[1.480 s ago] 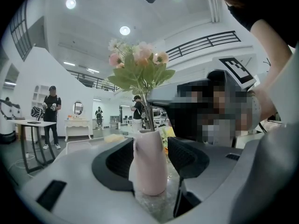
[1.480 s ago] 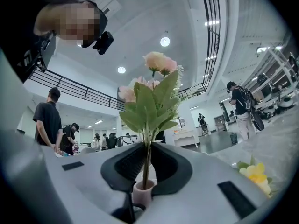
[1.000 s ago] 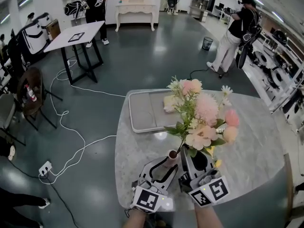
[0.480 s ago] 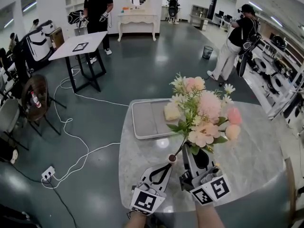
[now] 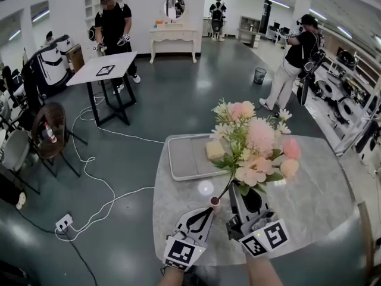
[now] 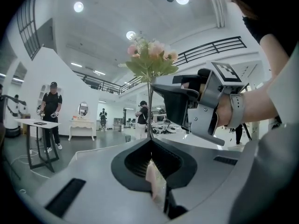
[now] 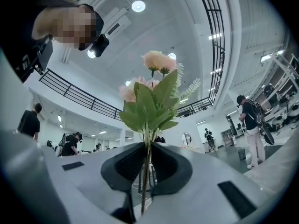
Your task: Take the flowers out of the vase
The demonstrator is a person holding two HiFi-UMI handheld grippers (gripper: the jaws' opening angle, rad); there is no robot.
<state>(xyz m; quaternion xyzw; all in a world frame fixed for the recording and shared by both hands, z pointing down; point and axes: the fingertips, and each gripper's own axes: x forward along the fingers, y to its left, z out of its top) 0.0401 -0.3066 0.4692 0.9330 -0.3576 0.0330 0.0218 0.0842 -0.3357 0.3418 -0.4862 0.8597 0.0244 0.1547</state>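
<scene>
A bunch of pink and cream flowers [image 5: 257,145] with green leaves stands over the marble table [image 5: 309,201]. One thin stem [image 5: 226,189] runs down into a small pink vase [image 5: 214,202]. My left gripper [image 5: 211,211] is shut on that vase, whose pink body [image 6: 155,183] shows between its jaws in the left gripper view. Just right of it, my right gripper [image 5: 237,194] is shut on the flower stems [image 7: 145,171], with leaves and blooms [image 7: 152,87] rising above its jaws. The right gripper [image 6: 180,104] also shows in the left gripper view, beside the stem [image 6: 149,111].
A grey tray [image 5: 184,159] lies on the table's far left part. A black-legged table [image 5: 101,70], a chair [image 5: 50,130] and floor cables [image 5: 89,177] are to the left. One person [image 5: 116,28] stands at the back, another [image 5: 294,58] at the right.
My left gripper's jaws, open around the vase a second ago, have closed on it. Both grippers have risen, with the vase and flowers.
</scene>
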